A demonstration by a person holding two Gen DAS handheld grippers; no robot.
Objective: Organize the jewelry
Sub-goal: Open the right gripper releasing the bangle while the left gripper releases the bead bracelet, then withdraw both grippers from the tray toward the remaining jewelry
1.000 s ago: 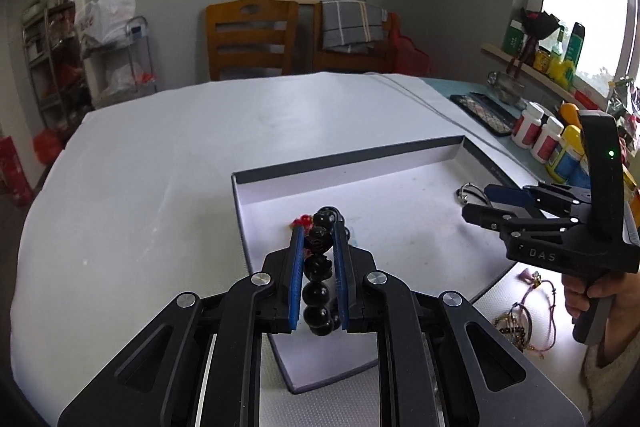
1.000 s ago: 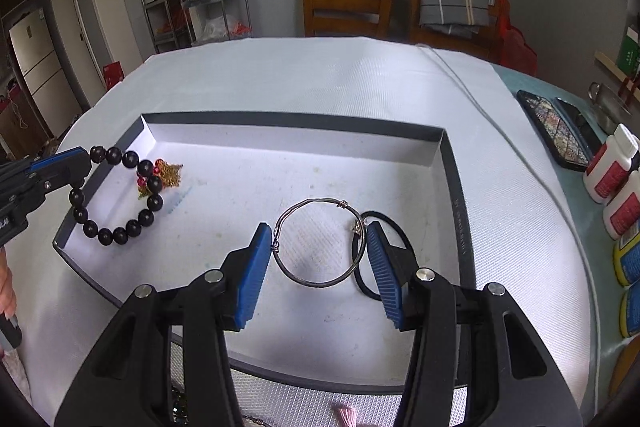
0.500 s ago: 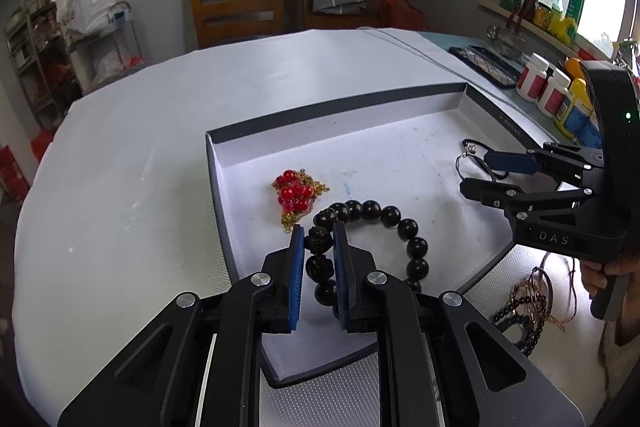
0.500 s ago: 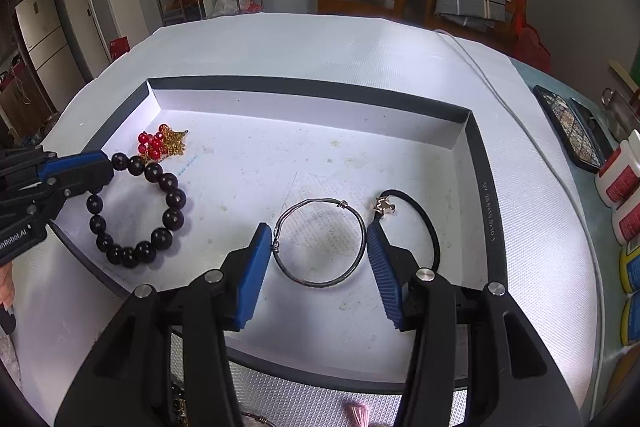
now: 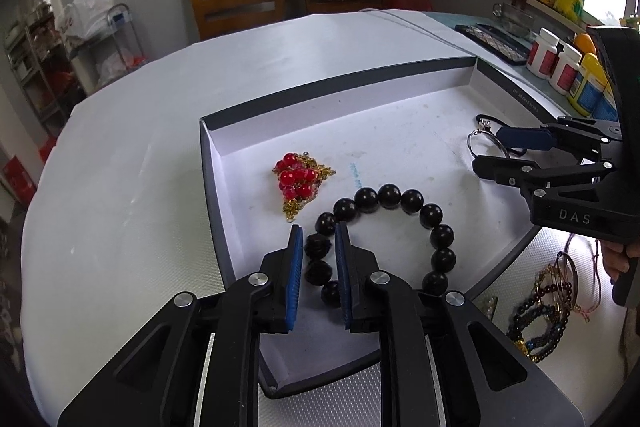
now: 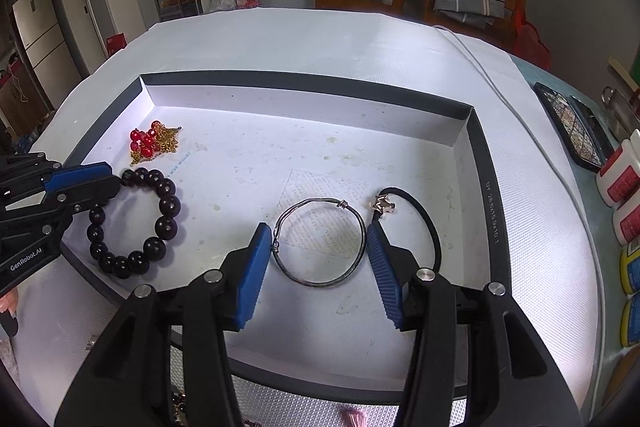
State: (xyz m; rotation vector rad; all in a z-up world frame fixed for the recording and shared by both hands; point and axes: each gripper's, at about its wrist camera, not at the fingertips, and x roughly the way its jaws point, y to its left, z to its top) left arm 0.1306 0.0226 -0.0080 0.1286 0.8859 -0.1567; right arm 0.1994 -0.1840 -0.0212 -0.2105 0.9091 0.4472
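1. Left gripper (image 5: 317, 259): my jaws are opening. Two beads of the black bead bracelet (image 5: 390, 239) sit between my blue pads; the left wrist view shows a sliver of gap each side, so I read the pinch as letting go, not gripping.

2. Black bead bracelet: lies flat on the floor of the tray (image 5: 340, 85), at its near-left corner, close to the left wall. I judge it was set here to keep it apart from the other pieces.

3. Bracelet, lie: a closed ring, slightly oval. In the left wrist view its longer span runs from my pads up and right toward the tray's middle. No end to point; the loop faces up.

4. Red bead and gold chain piece (image 5: 301, 178): heaped just beyond the bracelet, near but not touching it, toward the far-left corner.

5. Right gripper (image 6: 318, 267): my jaws stand spread and low over the tray, pinching nothing. The thin metal bangle (image 6: 320, 241) lies flat between them; the left pad is at its edge, contact unclear.

6. Black hair tie with star charm (image 6: 416, 223): flat, just right of the bangle, passing behind my right pad.

7. Loose pile of bracelets (image 5: 548, 311): on the table outside the tray's near-right edge, not yet sorted.
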